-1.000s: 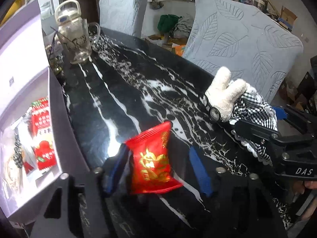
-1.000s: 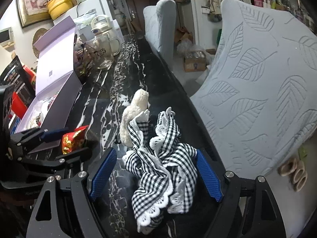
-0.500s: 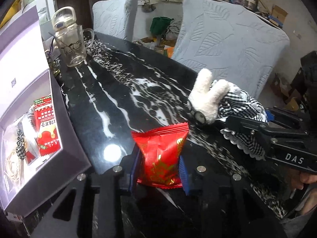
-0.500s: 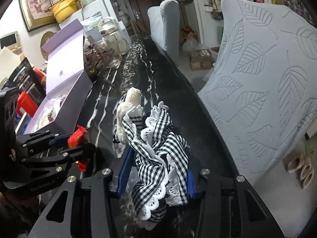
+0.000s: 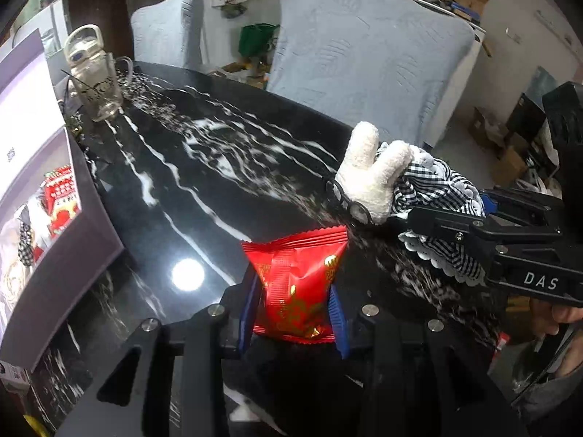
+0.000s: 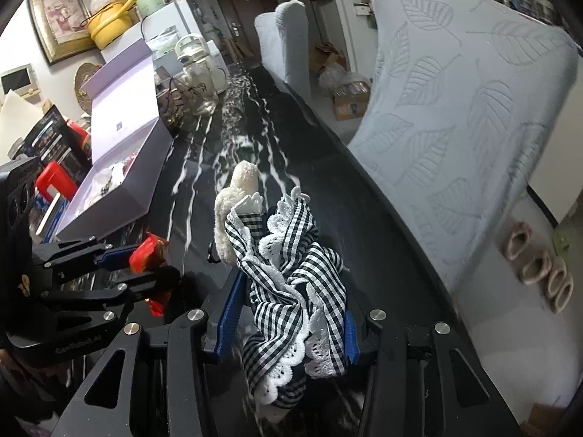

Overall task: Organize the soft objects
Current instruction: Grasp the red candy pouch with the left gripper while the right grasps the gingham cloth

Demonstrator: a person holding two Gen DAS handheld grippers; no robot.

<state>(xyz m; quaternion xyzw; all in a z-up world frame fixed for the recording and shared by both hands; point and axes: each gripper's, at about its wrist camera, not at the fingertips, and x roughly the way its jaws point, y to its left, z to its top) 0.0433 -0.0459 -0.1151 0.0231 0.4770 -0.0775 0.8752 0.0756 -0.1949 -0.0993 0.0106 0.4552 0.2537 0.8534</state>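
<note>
My left gripper [image 5: 293, 313] is shut on a red snack packet [image 5: 297, 280] and holds it above the black marble table [image 5: 189, 167]. The packet also shows in the right wrist view [image 6: 147, 256]. My right gripper [image 6: 288, 313] is shut on a black-and-white checked cloth with lace trim [image 6: 291, 273]. A white plush toy [image 6: 235, 211] hangs with the cloth at its far end. In the left wrist view the plush toy [image 5: 371, 178] and the cloth [image 5: 433, 189] sit to the right.
An open purple box [image 5: 54, 229] with packets inside stands at the left, also in the right wrist view [image 6: 124, 167]. A glass jug [image 5: 96, 83] stands at the far left. Two grey padded chairs [image 5: 364, 69] line the table's far side.
Both grippers have closed, the left on the red packet and the right on the checked cloth. Both loads have lifted off the table.
</note>
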